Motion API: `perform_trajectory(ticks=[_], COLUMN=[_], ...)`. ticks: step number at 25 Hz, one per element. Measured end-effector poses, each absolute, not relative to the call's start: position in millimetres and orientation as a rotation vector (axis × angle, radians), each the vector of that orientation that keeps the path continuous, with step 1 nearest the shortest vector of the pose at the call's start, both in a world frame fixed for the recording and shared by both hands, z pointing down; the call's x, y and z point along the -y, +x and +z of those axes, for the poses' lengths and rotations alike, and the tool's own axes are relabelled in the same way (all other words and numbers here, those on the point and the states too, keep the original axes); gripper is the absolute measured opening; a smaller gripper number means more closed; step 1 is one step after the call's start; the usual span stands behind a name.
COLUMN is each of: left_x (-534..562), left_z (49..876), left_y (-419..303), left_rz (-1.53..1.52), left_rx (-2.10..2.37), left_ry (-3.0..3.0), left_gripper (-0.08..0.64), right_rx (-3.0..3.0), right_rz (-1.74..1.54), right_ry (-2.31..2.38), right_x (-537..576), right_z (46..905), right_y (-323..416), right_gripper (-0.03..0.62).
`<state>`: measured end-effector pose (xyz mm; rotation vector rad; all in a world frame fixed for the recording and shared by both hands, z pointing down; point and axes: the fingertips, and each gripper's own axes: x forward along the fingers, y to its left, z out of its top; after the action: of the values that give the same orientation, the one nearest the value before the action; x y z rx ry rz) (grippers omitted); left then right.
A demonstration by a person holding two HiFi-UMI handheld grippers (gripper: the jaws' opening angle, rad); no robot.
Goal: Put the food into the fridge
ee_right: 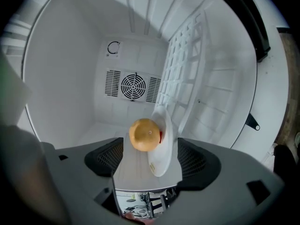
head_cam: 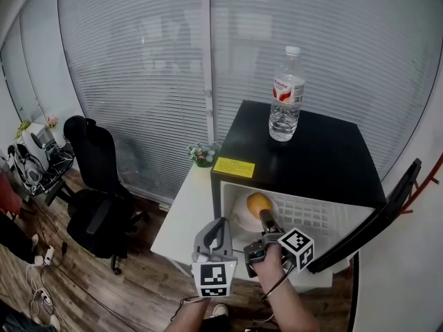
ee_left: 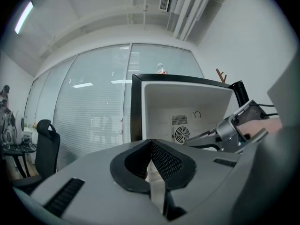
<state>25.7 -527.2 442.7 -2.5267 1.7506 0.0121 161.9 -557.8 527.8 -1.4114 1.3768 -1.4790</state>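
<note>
The black mini fridge (head_cam: 311,151) stands open, its white inside (ee_right: 70,78) lit. On its wire shelf (head_cam: 311,216) lies a white plate (head_cam: 242,216) with a round yellow-orange fruit (head_cam: 259,203) on it. My right gripper (head_cam: 266,221) reaches into the fridge mouth, right at the plate. In the right gripper view its jaws stand wide open on either side of the plate (ee_right: 165,146) and fruit (ee_right: 144,134), and the pads (ee_right: 105,158) touch neither. The left gripper (head_cam: 221,223) hangs lower, in front of the fridge, shut (ee_left: 151,143) and empty.
A water bottle (head_cam: 286,95) stands on the fridge top. The fridge door (head_cam: 377,216) swings out to the right. The fridge sits on a white table (head_cam: 183,216) with a small plant (head_cam: 204,154). A black office chair (head_cam: 97,178) stands on the wooden floor at the left.
</note>
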Motion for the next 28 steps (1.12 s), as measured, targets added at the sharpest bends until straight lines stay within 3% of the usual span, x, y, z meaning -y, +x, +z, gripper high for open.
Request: perform_trajectory(ticks=[20,21,23,27,28], left_x=[518,517,512,501,498], left_z=[435,434,433,430,429], left_y=[38,40,43,50,52], left_rz=[0.036,0.037,0.041,0.042,0.042], left_rx=[-1.721,-1.718,-1.714,-1.697,-1.694], left_ry=[-2.571,-2.575,-2.579,-2.585,-2.587], left_gripper=[0.026,0.026,0.026,0.026,0.026], right_rx=[-1.48,-1.488,-1.5,-1.484,-1.476], right_rz=[-1.342,-1.327,-1.298,-1.28,-1.281], right_ry=[-1.242,-1.226,-1.207,-1.169,-1.153], right_x=[525,522,517,506,503], right_z=[516,514,509,505,504], right_y=[165,166,169,176,177], right_gripper=[0.341,0.32,0.21,0.057,0.04])
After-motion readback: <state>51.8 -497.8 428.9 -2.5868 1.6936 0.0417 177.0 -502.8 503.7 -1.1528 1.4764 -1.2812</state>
